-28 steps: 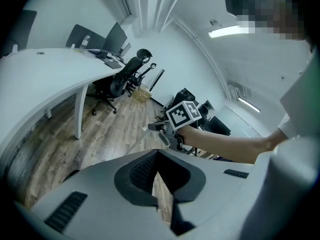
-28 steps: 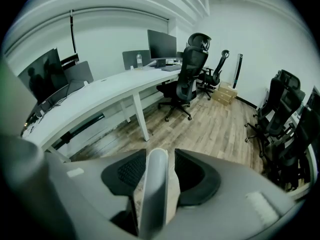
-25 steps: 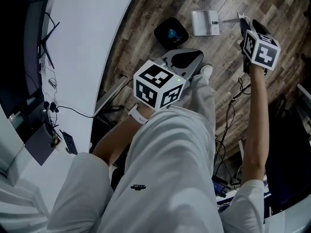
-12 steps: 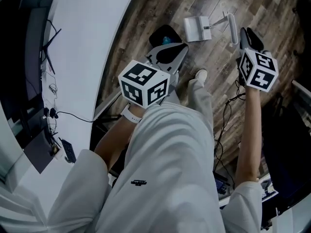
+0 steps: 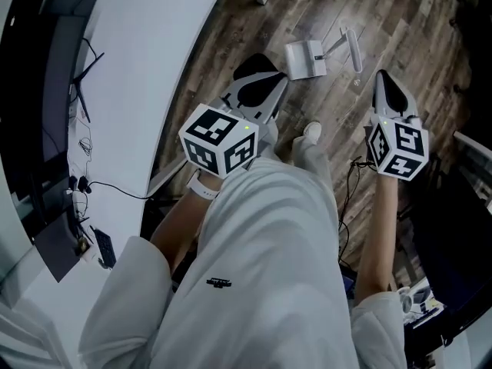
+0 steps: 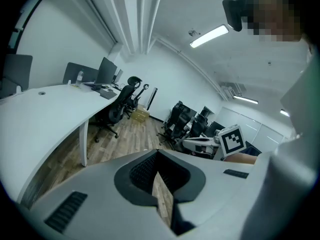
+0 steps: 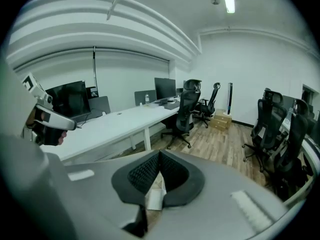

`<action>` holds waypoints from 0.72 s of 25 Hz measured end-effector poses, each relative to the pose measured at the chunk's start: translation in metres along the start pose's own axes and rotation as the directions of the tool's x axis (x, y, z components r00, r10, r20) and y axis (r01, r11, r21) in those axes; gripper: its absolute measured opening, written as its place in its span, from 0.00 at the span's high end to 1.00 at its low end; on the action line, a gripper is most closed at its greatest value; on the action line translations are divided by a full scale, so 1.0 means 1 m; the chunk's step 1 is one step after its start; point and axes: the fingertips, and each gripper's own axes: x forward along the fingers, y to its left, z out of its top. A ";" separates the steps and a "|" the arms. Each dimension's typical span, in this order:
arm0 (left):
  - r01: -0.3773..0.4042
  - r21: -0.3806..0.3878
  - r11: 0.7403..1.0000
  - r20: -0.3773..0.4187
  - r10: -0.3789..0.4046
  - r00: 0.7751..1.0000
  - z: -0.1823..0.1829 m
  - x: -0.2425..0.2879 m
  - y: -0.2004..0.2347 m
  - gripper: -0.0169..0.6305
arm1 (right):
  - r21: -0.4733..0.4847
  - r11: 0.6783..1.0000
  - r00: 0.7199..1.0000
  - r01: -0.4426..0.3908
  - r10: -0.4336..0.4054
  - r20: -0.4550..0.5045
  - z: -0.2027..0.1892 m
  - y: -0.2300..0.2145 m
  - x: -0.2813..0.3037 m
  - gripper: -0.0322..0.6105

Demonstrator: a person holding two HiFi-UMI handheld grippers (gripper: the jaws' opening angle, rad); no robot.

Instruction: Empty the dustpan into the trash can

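L gripper (image 5: 260, 89): jaws shut, empty. R gripper (image 5: 387, 91): jaws just closed, nothing btwn. Dustpan (image 5: 306, 58) on floor (image 5: 419, 21), far side, untouched.

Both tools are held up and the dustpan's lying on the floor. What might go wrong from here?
1. The dustpan lies on the wooden floor just ahead of the person's shoe. A step forward could kick it or cause a stumble.
2. Loose cables trail across the floor on the right side, below the right gripper. A foot might catch in them while the person is looking at the dustpan.
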 end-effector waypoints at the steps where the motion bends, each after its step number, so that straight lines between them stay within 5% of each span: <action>1: 0.000 0.003 1.000 0.009 0.000 1.000 0.002 -0.002 -0.003 0.96 | -0.004 1.000 1.000 -0.006 0.006 0.017 0.003 0.002 -0.007 0.93; 18: -0.001 0.113 0.994 0.141 -0.015 0.990 0.031 -0.036 -0.047 0.96 | -0.094 0.995 0.978 -0.032 0.050 0.200 0.035 0.024 -0.115 0.93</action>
